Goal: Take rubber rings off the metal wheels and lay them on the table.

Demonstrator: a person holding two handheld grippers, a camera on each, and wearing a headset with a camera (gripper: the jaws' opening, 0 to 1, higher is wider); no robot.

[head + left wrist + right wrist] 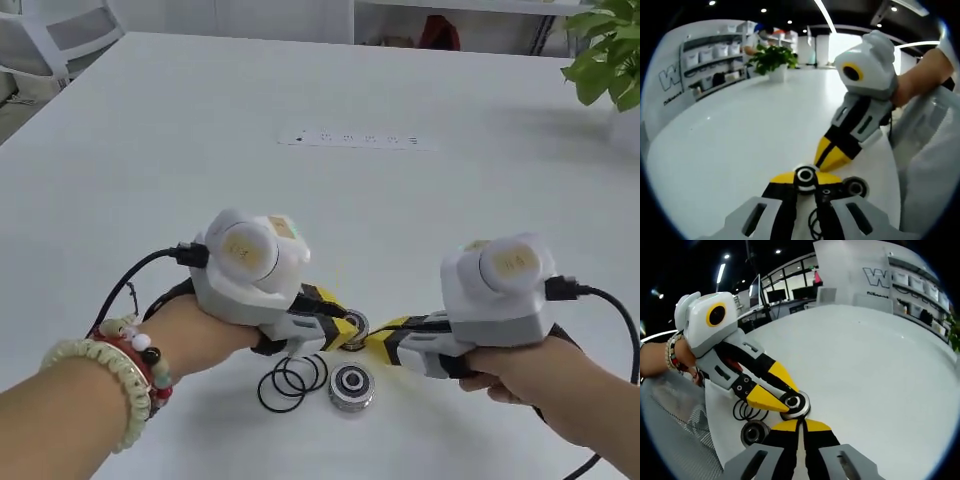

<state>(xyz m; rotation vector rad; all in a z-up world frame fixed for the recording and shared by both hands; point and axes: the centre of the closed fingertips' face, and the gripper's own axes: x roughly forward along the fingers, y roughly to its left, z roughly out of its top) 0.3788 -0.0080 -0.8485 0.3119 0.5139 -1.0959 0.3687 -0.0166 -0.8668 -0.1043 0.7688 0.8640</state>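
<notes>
A small metal wheel (352,326) with a dark rubber ring on its rim is held just above the white table, and my left gripper (345,324) is shut on it. The same wheel (806,176) sits between my left jaws, and across from my right jaws (795,404). My right gripper (376,341) points left, jaws closed together, tips against the wheel's rim (801,423); I cannot tell whether they pinch the ring. Three loose black rubber rings (291,380) lie on the table. A second metal wheel (351,386) lies flat beside them.
The white table (300,220) stretches far ahead. A flush power socket strip (350,138) lies mid-table. A potted plant (612,55) stands at the far right corner, a white chair (60,35) at the far left. Black cables trail from both grippers.
</notes>
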